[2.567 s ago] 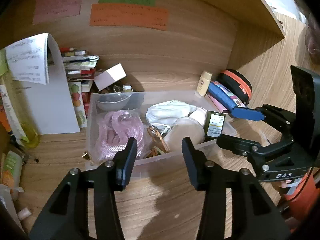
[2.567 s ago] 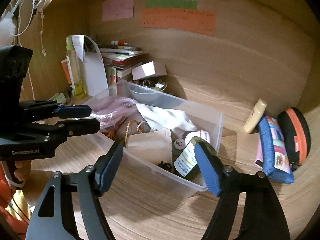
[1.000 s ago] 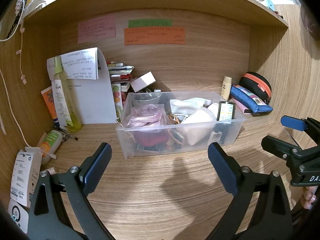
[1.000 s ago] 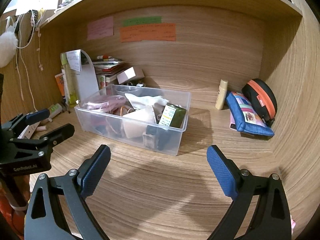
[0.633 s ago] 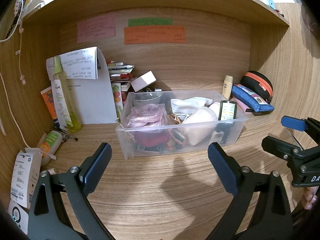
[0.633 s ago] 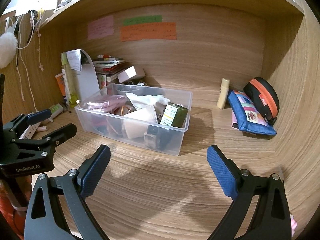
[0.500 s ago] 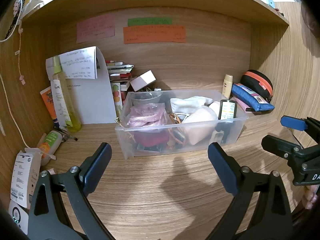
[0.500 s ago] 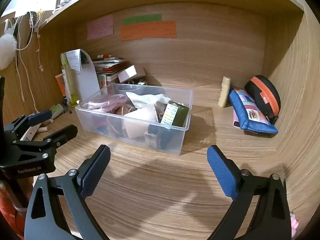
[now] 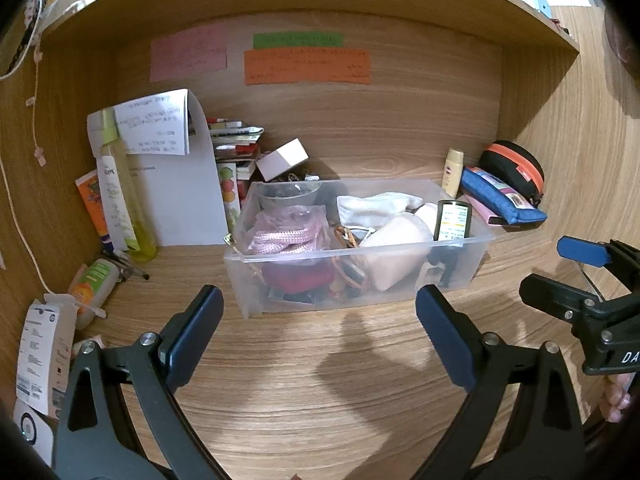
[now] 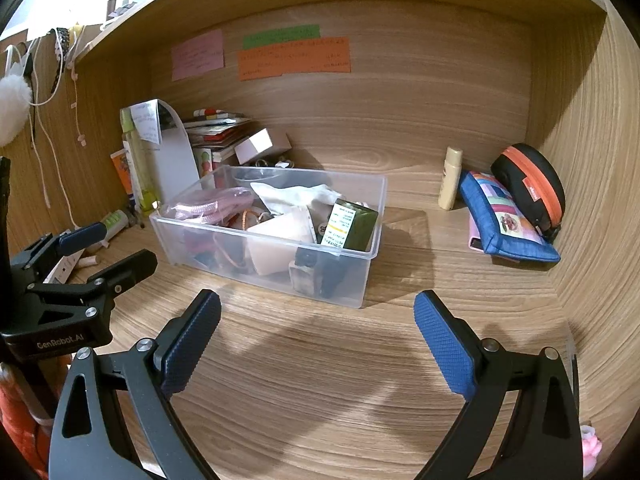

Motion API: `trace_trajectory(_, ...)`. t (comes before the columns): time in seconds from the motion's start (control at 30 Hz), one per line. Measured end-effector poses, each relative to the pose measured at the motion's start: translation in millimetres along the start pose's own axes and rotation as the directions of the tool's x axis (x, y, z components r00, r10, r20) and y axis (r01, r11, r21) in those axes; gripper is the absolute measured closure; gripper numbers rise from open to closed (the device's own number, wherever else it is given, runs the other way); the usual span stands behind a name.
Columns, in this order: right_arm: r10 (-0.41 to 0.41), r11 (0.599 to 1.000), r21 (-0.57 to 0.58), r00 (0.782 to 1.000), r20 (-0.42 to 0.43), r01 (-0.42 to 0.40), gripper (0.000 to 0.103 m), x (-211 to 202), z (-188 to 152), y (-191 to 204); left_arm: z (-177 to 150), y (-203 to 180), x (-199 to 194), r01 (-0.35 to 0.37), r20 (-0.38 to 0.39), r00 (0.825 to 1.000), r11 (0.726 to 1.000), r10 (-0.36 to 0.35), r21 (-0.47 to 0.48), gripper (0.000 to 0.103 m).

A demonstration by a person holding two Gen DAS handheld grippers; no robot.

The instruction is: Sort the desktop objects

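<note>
wooden desk alcove (image 9: 320,400), back wall carrying pink, green and orange paper notes (image 9: 306,66). clear plastic bin (image 9: 360,294) sits mid-desk, loaded with a pink cord bundle (image 9: 286,232), white cloth (image 9: 376,204), a beige pouch (image 9: 394,248) and a dark green labelled box (image 10: 352,226) leaning at its right end.

left gripper (image 9: 316,336): jaws spread wide, nothing held, hovering over bare desk in front of the bin. right gripper (image 10: 316,338): jaws likewise spread wide, empty, same stand-off from the bin's near corner.

unsorted items outside the bin: blue pencil case (image 10: 506,220) and black-orange zip case (image 10: 530,184) stacked against the right wall, small cream tube (image 10: 450,178) upright beside them; tall yellow spray bottle (image 9: 124,196), green-orange tube (image 9: 94,284) and white carton (image 9: 42,354) along the left wall.

probable faults:
- cream tube is narrow and upright; a glancing finger would likely topple it toward the pencil case.
- pencil case is soft; a shallow pinch may slip off.
- bin is light and nearly full; pressing an item in may slide it or dislodge the leaning box.
- both grippers work close together; crossing reaches risks collision.
</note>
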State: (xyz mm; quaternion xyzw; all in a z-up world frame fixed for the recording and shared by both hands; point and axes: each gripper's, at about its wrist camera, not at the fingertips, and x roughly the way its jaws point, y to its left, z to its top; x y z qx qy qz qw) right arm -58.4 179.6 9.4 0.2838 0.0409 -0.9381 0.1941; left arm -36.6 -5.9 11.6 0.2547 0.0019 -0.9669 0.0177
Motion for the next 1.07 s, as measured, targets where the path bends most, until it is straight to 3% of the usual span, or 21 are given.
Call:
trace_trajectory(0.9, 0.016, 1.000, -0.002, 0.999, -0.028, -0.016, 0.006, 9, -3, 7, -2, -2, 0, -0.004, 0.035, 0.999, 1.000, 0.004, -0.023, 0.001)
trace_trajectory(1.07, 0.019, 1.000, -0.007, 0.999, -0.037, -0.019, 0.006, 12, -4, 9, -3, -10, 0, -0.013, 0.029, 1.000, 1.000, 0.012, 0.009, 0.001)
